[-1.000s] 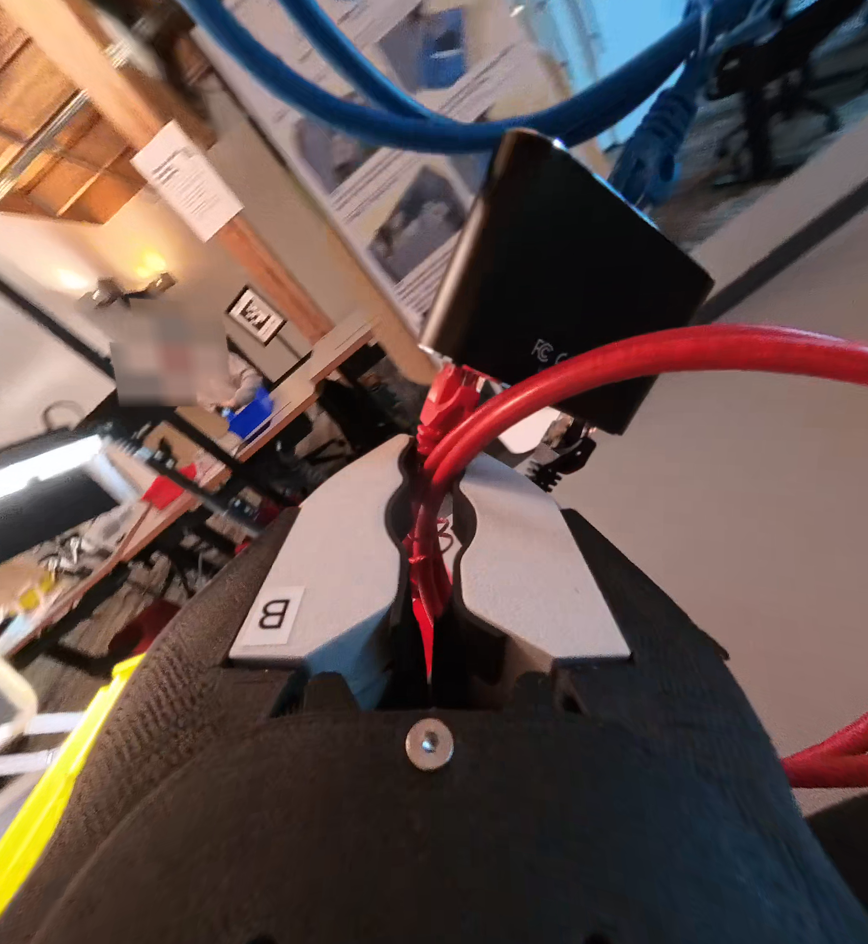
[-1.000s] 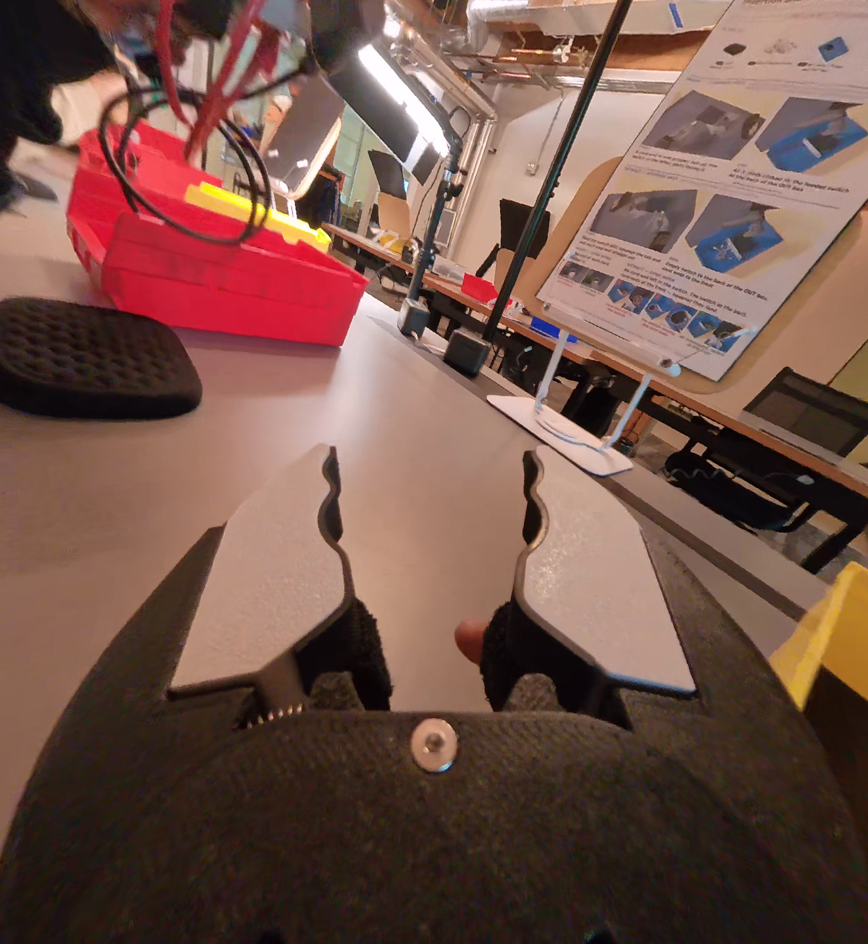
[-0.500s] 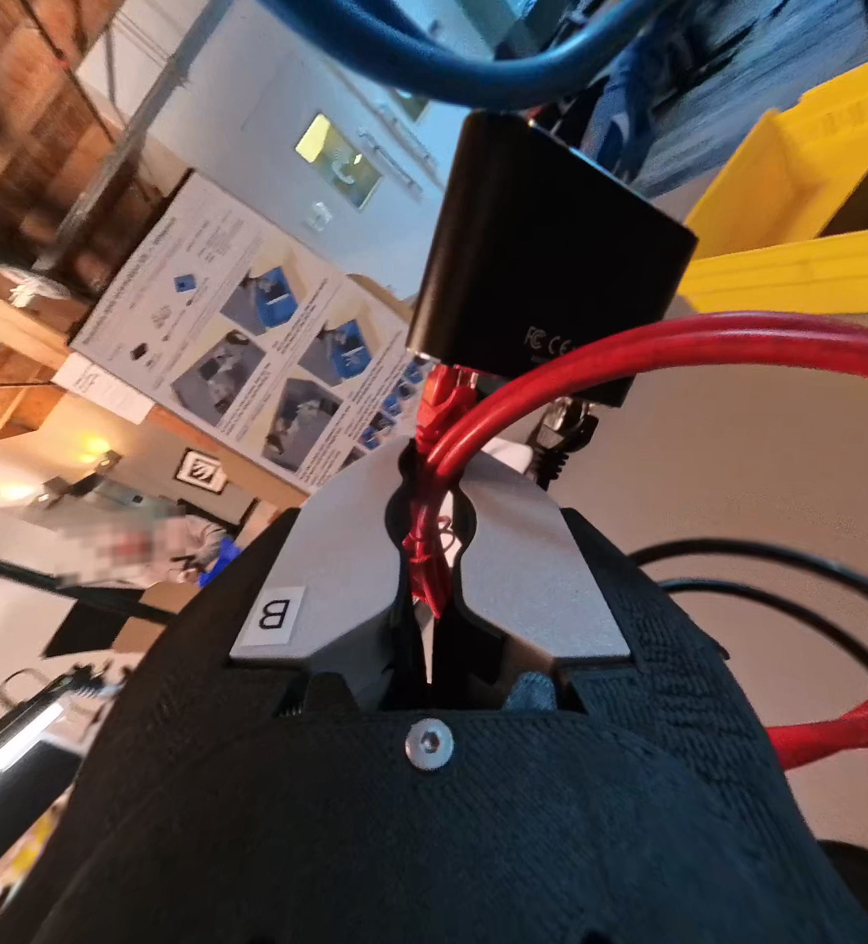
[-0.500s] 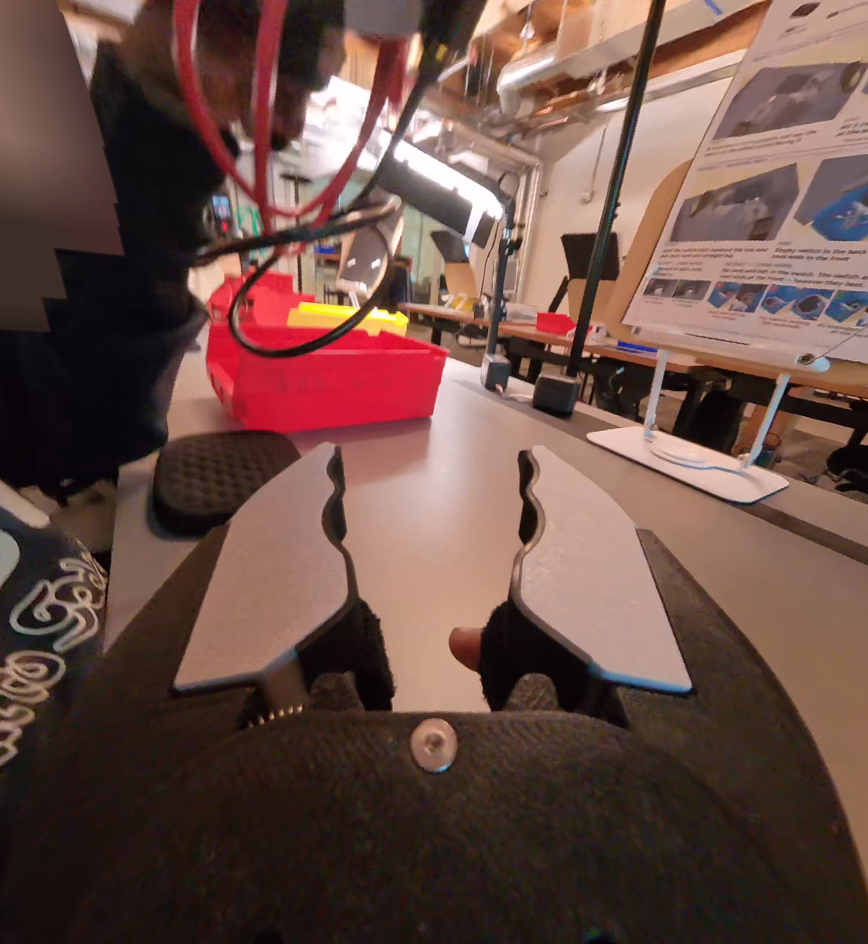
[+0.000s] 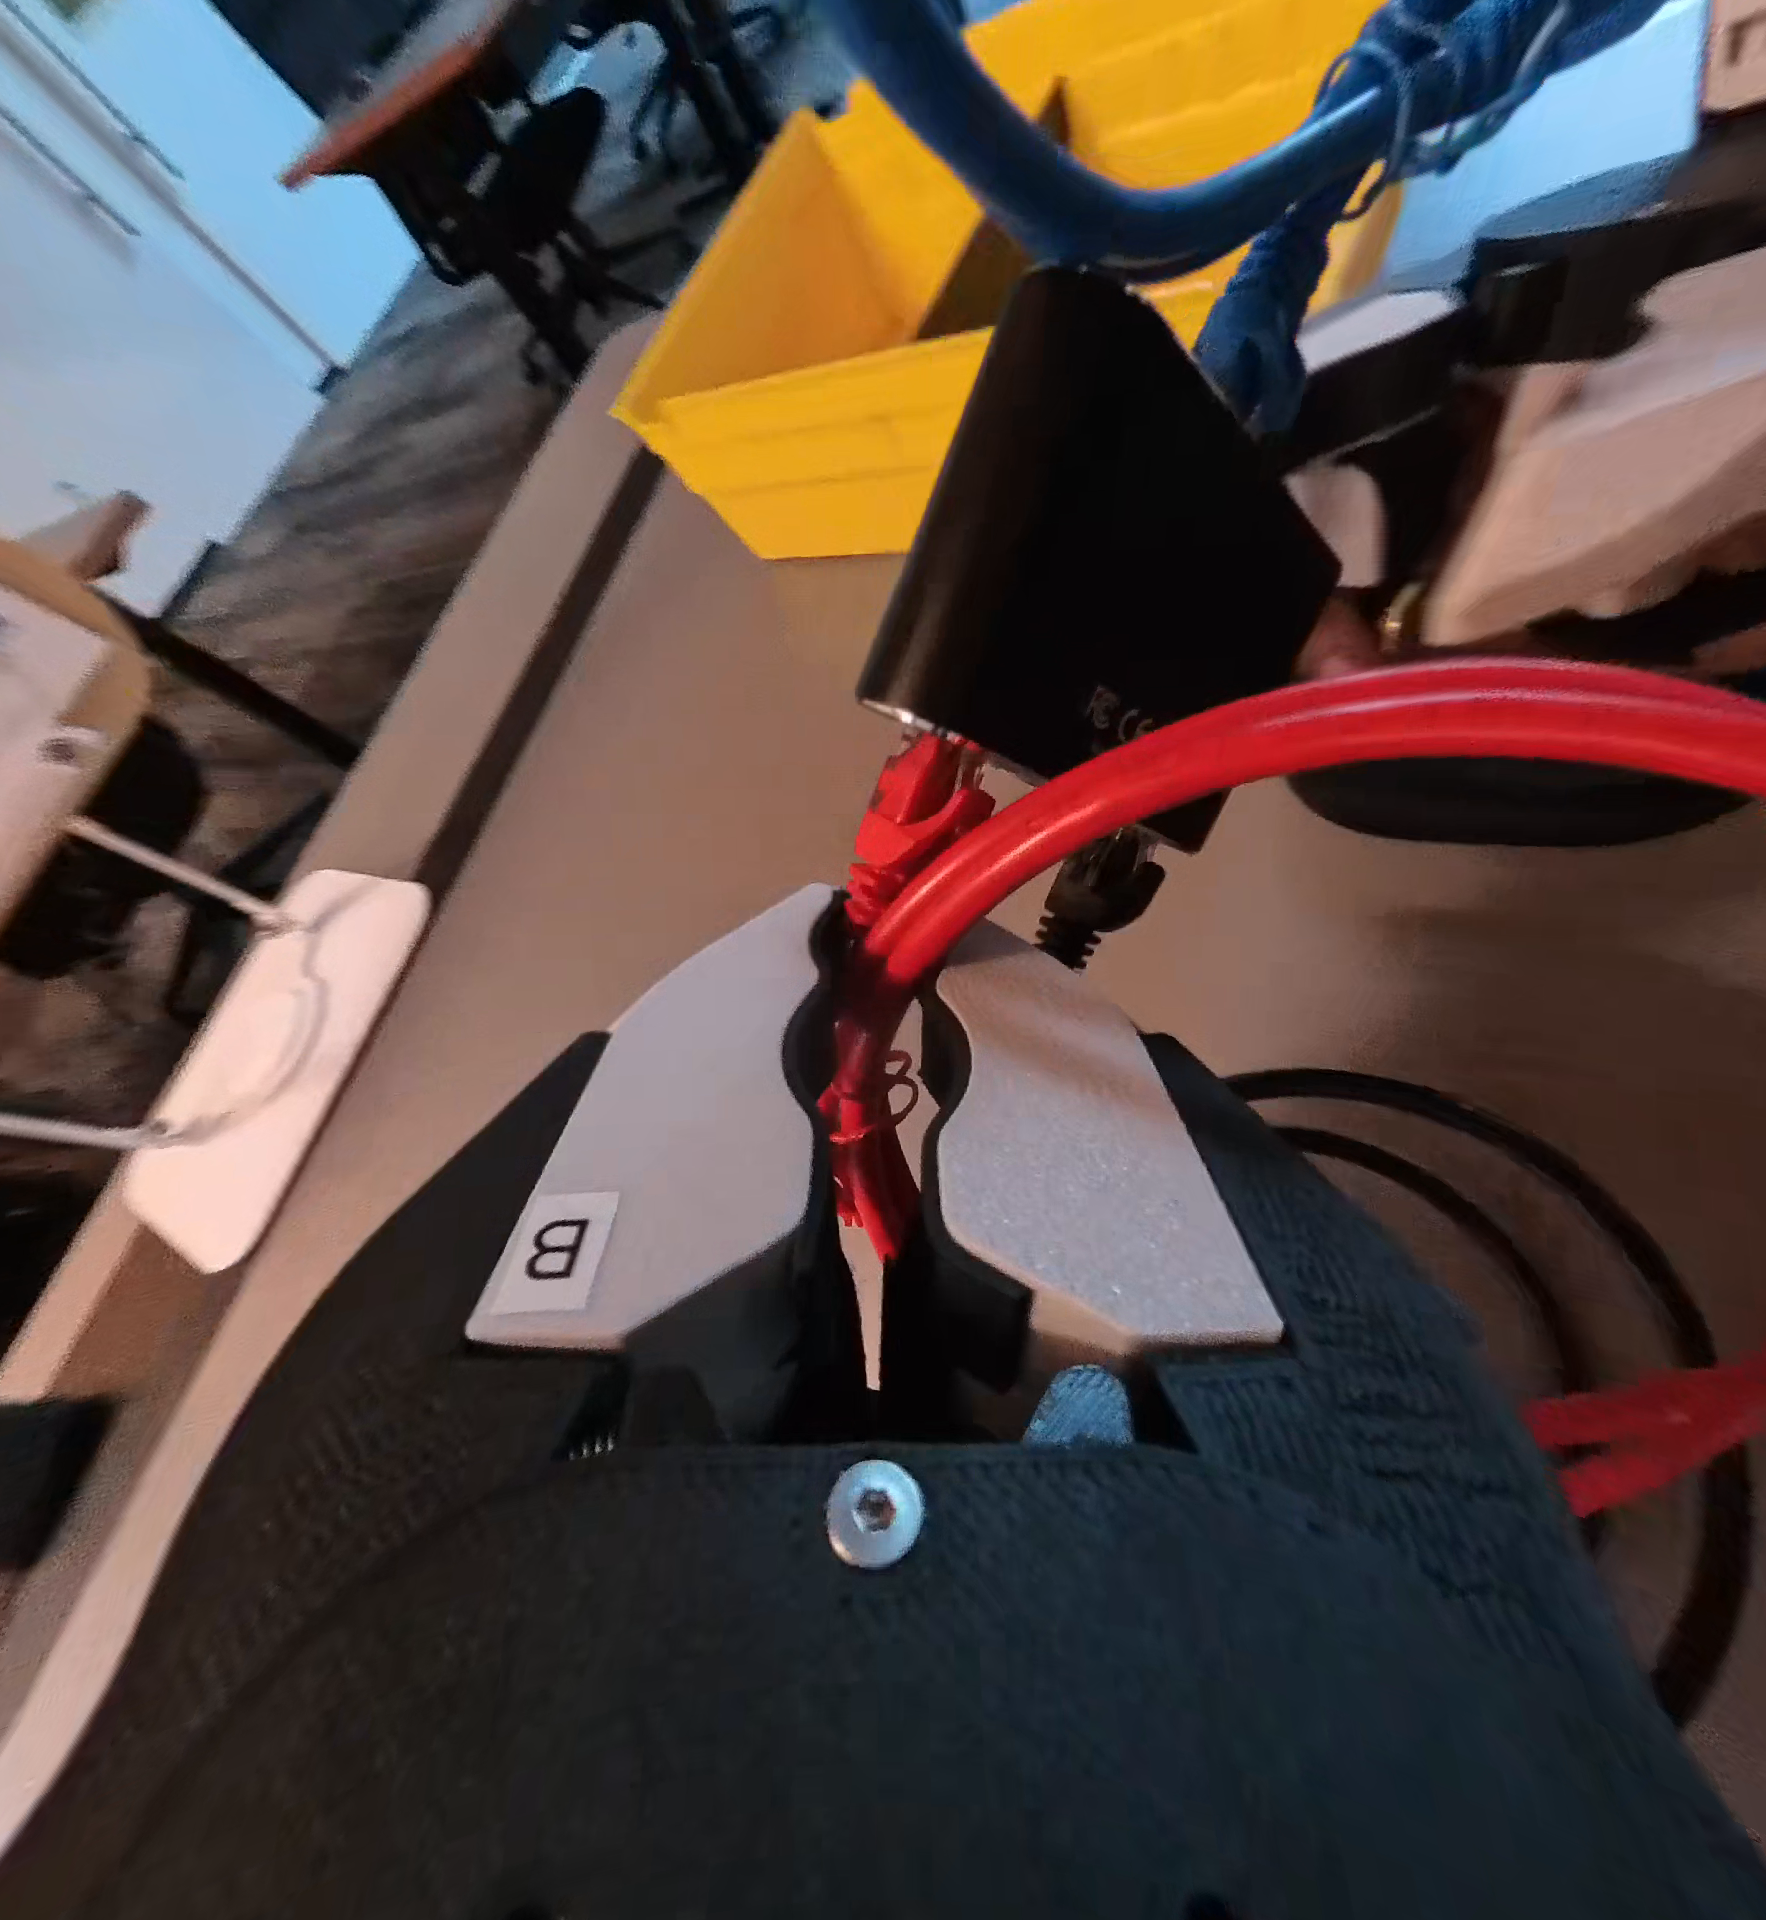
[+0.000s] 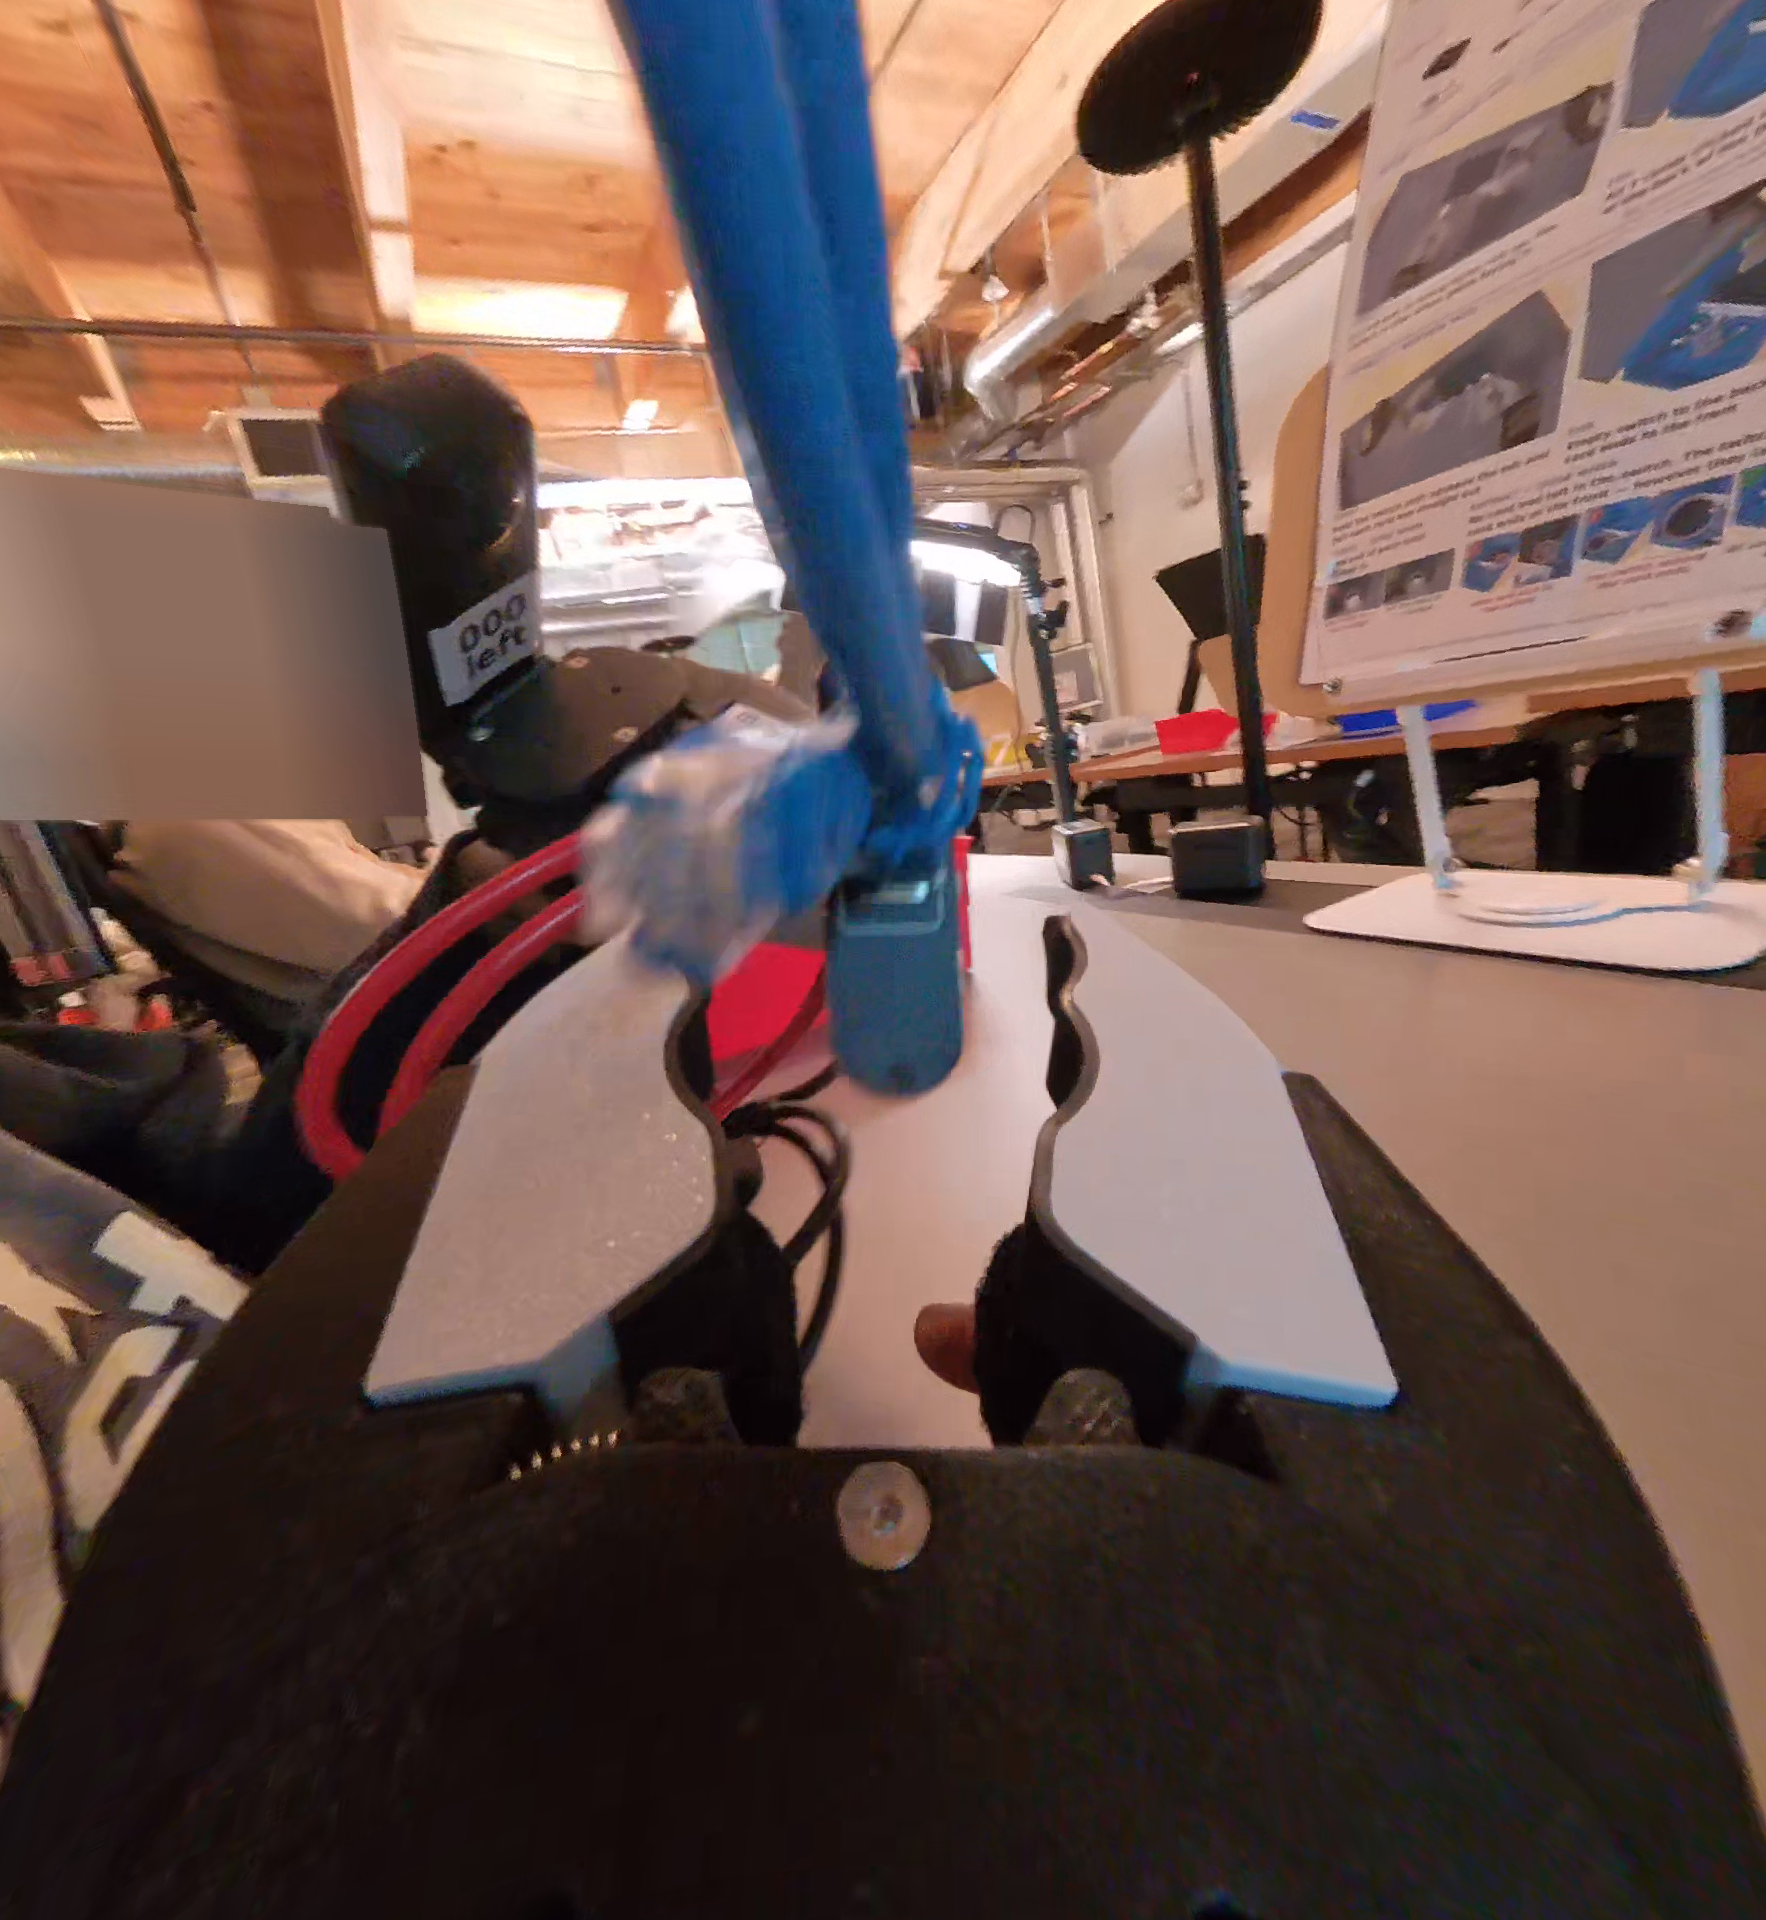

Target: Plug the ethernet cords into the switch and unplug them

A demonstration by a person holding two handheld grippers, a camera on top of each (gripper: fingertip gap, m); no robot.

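- Two red strands run between the left gripper's (image 5: 874, 940) jaws in the left wrist view: they clamp the red ethernet cord (image 5: 1274, 748) just behind its plug (image 5: 915, 805), which sits in the black switch (image 5: 1087, 540) held above the surface (image 5: 671, 748). The cord is limp and the plug rigid; hold at the boot.
- Right wrist view: the right gripper (image 6: 874, 961) is level, jaws wide and empty. The switch (image 6: 894, 977) hangs just ahead under blue cords (image 6: 806, 416).

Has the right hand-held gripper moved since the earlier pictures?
Yes. The right hand-held gripper turned left: the white stand base shifted rightward, and the blue cord now hangs ahead.
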